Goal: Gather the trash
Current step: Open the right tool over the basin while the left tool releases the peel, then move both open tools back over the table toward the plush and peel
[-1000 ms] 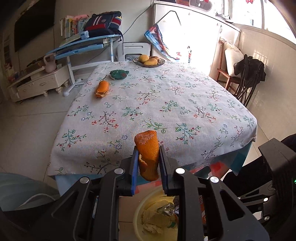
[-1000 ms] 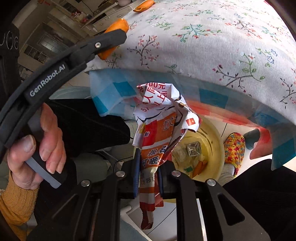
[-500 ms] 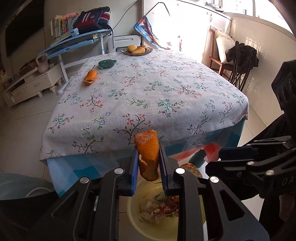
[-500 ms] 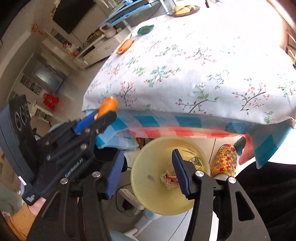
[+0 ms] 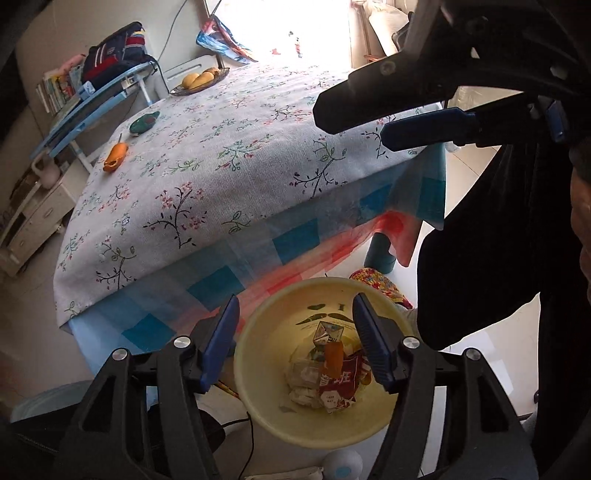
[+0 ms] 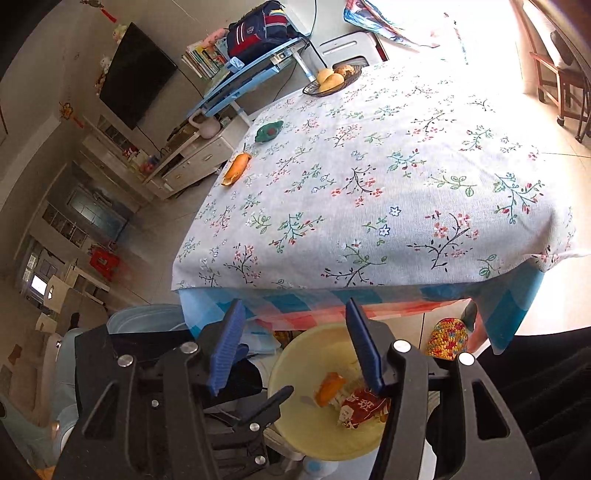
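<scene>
Bin (image 5: pixel 258 387) stood on floor just before near table edge, below overhang of tablecloth (image 5: pixel 240 155). In bin: peel piece (image 5: pixel 332 356) atop wrapper (image 5: pixel 338 384), carton (image 5: pixel 327 332) behind them, other scraps beneath. Slipper (image 6: pixel 448 338) on floor right of bin, beside table leg (image 5: pixel 380 251). On table: second peel (image 6: pixel 236 168) near left edge, pouch (image 6: pixel 269 131) behind it, fruit bowl (image 6: pixel 332 81) at far end. Desk (image 6: pixel 255 66) with backpack (image 6: pixel 260 31) stood beyond table, far left. Chair (image 6: pixel 561 81) stood far right of table.
</scene>
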Demonstrator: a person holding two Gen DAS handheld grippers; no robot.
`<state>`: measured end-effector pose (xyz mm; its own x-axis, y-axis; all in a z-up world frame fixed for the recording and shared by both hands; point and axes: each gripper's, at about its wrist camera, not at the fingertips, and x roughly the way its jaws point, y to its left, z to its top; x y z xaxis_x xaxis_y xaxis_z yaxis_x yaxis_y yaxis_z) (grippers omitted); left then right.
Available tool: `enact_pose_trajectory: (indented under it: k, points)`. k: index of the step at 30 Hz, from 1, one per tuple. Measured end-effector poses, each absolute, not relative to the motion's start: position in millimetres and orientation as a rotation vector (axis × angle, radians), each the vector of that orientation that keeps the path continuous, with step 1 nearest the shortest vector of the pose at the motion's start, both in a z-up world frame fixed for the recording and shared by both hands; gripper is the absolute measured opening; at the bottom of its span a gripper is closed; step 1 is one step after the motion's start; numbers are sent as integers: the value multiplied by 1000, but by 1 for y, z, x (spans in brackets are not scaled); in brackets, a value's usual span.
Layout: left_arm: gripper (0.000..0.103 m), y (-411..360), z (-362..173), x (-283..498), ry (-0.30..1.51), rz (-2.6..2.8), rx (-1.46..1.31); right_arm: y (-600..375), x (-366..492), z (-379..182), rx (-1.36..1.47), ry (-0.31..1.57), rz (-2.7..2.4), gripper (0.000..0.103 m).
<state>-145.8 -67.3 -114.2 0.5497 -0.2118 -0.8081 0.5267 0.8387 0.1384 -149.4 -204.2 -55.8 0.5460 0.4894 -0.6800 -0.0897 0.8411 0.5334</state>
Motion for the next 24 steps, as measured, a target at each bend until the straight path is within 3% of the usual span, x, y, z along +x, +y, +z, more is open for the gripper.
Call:
enact_pose_trajectory:
  k: [17,24]
  points:
    - [85,-39,-87,-135,800,-347,257,-213,-154,-53,491,910,333,58]
    - [92,4,-58,-111,740,-228,83,-202,-153,-42,433,864,333,58]
